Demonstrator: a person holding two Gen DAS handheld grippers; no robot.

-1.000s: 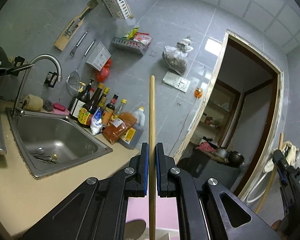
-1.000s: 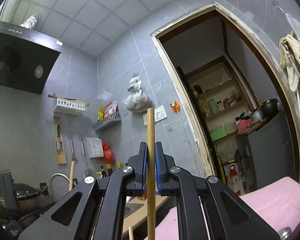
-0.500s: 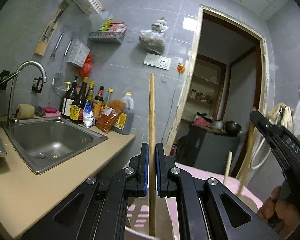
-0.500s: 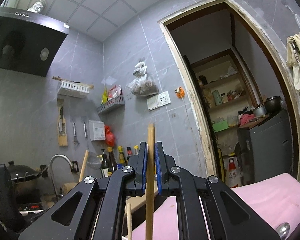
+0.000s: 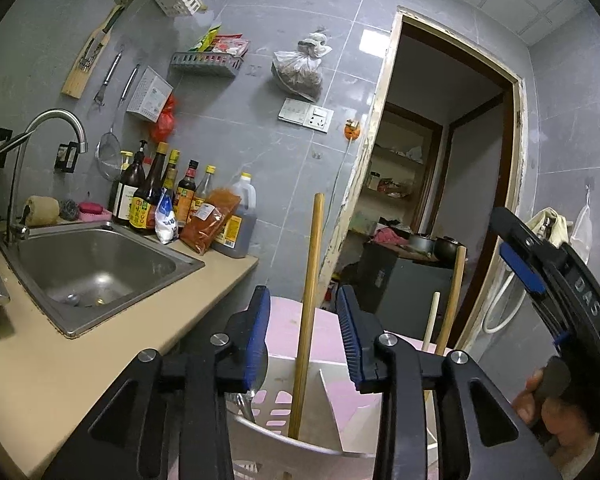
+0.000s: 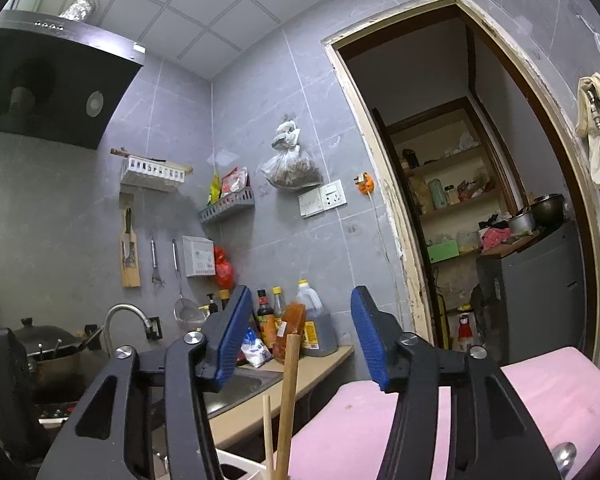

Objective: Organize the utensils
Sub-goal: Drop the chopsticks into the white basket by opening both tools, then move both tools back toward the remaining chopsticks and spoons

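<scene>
Beside the beige bench [image 5: 80, 364] with its steel sink [image 5: 96, 268], a white slotted holder [image 5: 284, 440] stands on a pink surface [image 6: 440, 412], so long utensils can rest upright in it. Both the left tongs [image 5: 302, 336] and right tongs [image 6: 300, 340] are spread wide, gripping nothing. Each frames 1 wooden stick [image 5: 308, 312] that stands free in the holder, apparently just deposited there.
</scene>
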